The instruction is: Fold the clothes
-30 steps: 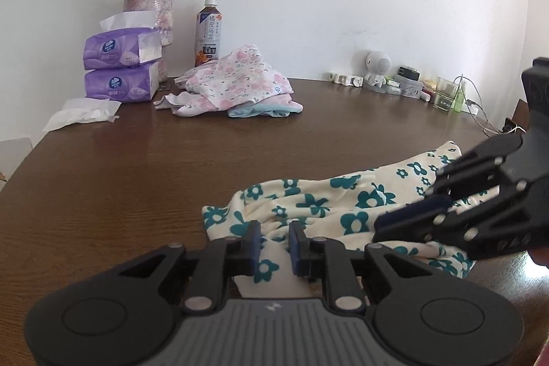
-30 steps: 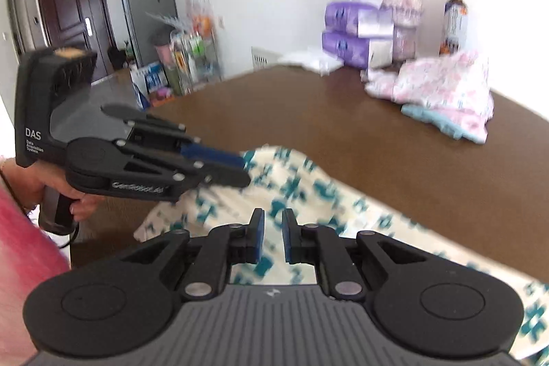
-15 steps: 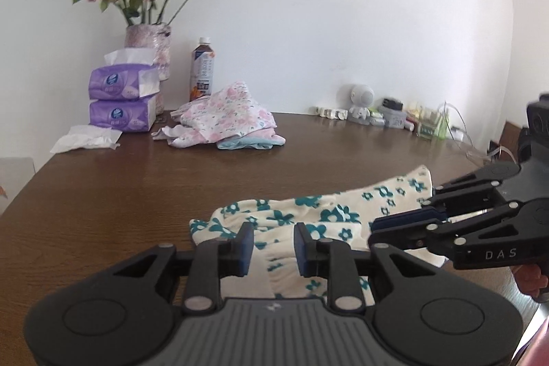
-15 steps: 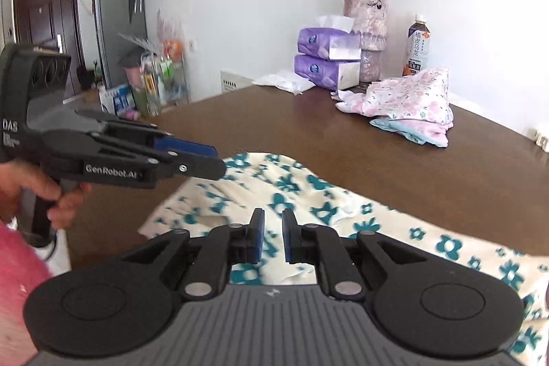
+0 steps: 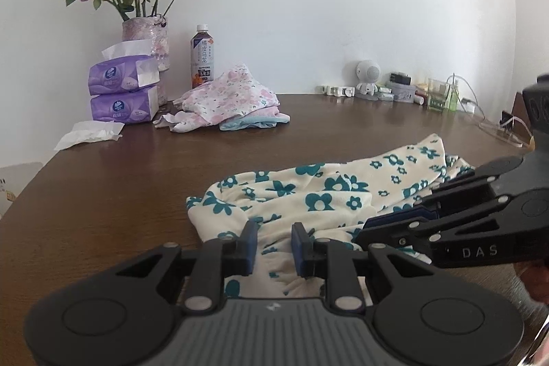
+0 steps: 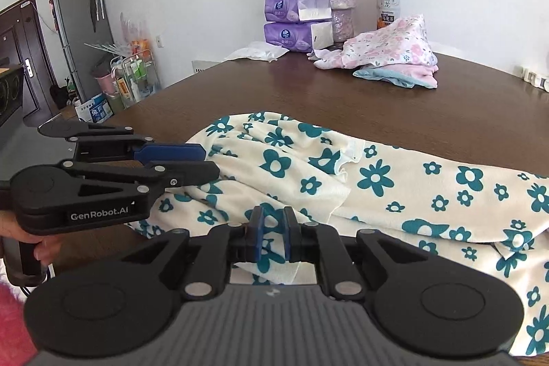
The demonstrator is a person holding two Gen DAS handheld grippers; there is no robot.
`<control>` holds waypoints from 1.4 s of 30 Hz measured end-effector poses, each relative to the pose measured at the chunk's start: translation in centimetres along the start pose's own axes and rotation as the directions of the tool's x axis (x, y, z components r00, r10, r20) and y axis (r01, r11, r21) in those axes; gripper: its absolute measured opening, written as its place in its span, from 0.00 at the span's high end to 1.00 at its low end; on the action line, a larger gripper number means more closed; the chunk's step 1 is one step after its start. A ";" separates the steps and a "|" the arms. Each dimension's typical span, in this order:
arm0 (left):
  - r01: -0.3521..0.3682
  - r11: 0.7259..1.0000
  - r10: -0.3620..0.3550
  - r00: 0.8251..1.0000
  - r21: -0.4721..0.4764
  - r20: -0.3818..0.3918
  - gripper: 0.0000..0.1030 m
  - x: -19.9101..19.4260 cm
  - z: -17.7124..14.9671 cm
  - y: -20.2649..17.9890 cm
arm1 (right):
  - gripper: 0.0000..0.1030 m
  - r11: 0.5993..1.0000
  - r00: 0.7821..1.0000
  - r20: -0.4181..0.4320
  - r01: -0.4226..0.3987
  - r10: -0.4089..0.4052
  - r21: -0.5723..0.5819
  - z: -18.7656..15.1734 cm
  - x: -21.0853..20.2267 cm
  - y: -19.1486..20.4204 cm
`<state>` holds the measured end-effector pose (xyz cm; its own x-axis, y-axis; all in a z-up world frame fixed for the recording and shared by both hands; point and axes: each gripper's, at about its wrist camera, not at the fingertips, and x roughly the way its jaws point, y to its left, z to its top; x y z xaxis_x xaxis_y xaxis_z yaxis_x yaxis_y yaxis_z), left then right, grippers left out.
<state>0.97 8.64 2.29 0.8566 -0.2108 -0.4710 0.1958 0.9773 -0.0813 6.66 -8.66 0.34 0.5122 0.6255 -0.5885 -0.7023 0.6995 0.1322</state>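
A cream garment with teal flowers [image 5: 326,191] [image 6: 377,177] lies crumpled on the brown table [image 5: 103,194], near its front edge. My left gripper [image 5: 274,242] is open at the garment's left end, with cloth showing in the gap between its blue pads. From the right wrist view it [image 6: 209,163] comes in from the left, its fingers apart over the cloth's edge. My right gripper [image 6: 272,228] is shut on a fold of the same garment. In the left wrist view it [image 5: 363,228] reaches in from the right with its fingers close together.
A pile of pink floral clothes [image 5: 230,98] [image 6: 387,54] sits at the back of the table. Beside it stand two purple tissue packs [image 5: 121,98], a vase of roses [image 5: 147,36] and a bottle [image 5: 202,60]. Small items [image 5: 401,88] line the back right. A hand [image 6: 20,228] holds the left gripper.
My left gripper's fingers have spread wider apart. Both views have risen and pulled back a little, and the garment now lies longer across the table. The right gripper's gap is unchanged.
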 end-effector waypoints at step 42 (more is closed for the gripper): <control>0.006 0.992 -0.016 0.997 -0.130 -0.074 0.89 -1.1 -1.0 3.9 | 0.77 0.989 0.994 0.035 -0.103 0.108 -0.104 4.8 3.4 4.0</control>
<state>0.33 12.73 1.59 0.8157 -0.2241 -0.5333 0.1374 0.9706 -0.1976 7.91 -2.07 2.68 0.4506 0.7088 -0.5427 -0.7993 0.5911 0.1084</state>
